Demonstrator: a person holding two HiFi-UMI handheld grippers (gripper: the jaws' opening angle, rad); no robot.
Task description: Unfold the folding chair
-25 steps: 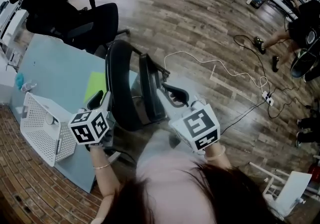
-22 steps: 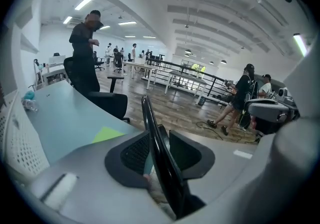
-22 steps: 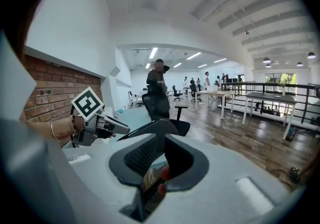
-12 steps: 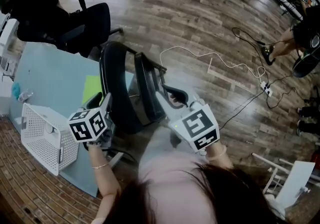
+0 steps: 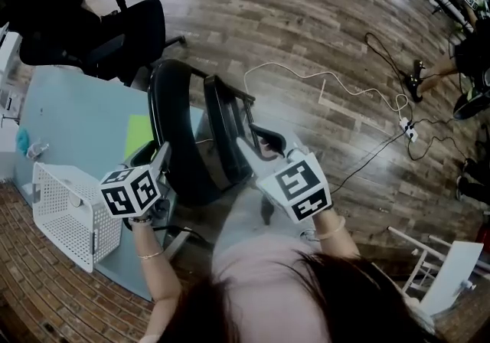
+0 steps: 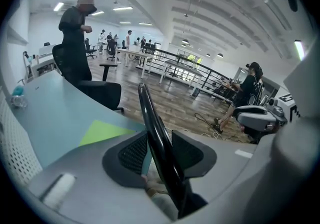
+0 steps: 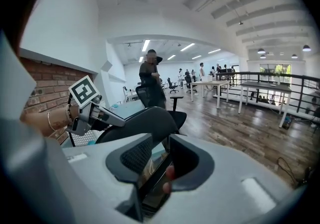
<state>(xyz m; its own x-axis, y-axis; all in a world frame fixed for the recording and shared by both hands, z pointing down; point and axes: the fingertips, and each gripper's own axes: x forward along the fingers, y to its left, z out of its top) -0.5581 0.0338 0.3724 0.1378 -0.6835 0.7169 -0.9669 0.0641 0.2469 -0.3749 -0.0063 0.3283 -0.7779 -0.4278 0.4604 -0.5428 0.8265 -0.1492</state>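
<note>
Between table [image 5: 76, 127] and open floor [image 5: 306, 20], chair [image 5: 180, 142]

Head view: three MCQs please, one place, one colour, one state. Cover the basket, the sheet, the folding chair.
1. Where is the white perforated basket?
A) on the pale blue table
B) on the wooden floor
C) on the chair
2. The sheet on the table is:
A) red
B) yellow-green
C) white
3. The folding chair is:
A) fully open, seat level
B) lying flat
C) folded, black panels upright and close together
Answers: 1 A, it sits at the table's near edge; 2 B, bright against the blue top; 3 C, only a narrow gap parts the panels.
</note>
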